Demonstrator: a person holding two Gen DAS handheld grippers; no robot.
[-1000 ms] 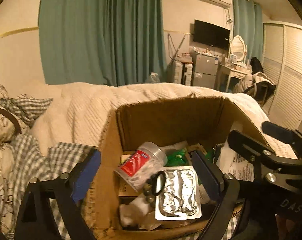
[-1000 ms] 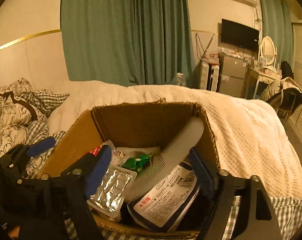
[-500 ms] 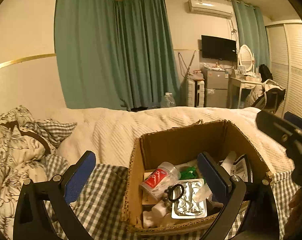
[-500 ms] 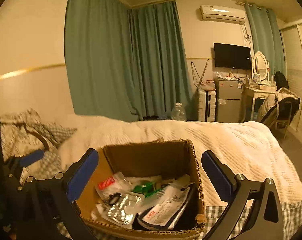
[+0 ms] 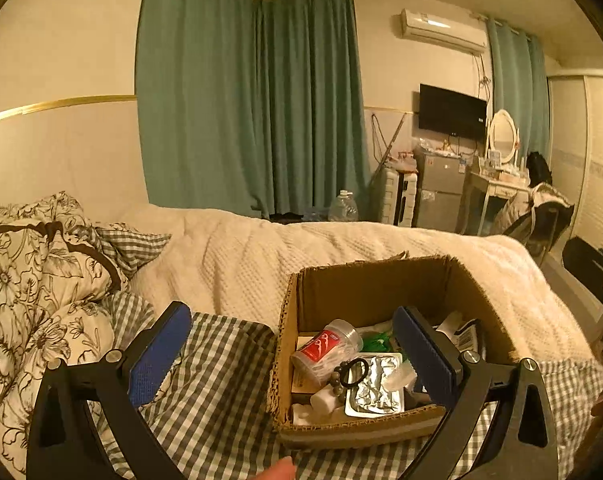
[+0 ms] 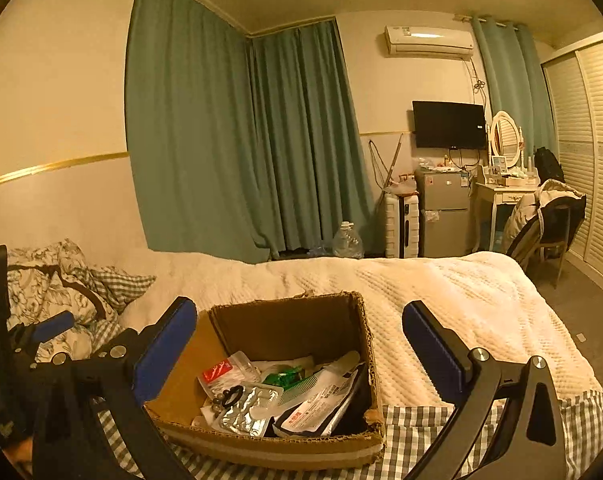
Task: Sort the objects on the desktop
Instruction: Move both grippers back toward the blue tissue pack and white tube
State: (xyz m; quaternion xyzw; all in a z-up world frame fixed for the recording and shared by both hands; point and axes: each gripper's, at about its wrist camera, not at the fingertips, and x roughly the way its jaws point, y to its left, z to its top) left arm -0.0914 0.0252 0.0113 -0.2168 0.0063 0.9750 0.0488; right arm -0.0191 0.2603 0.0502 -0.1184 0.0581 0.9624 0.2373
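A brown cardboard box stands on a checked cloth on the bed. It holds a clear tub with a red label, a silver blister pack, a black ring with beads, a comb and a white packet. My left gripper is open and empty, raised in front of the box. My right gripper is open and empty, above the box's near side.
A white knitted blanket covers the bed behind the box. Floral bedding and pillows lie at the left. A fridge, dressing table and chair stand at the far wall. Green curtains hang behind.
Both grippers have pulled up and back from inside the box, so the box looks smaller and lower in both views. Both stay open and empty.
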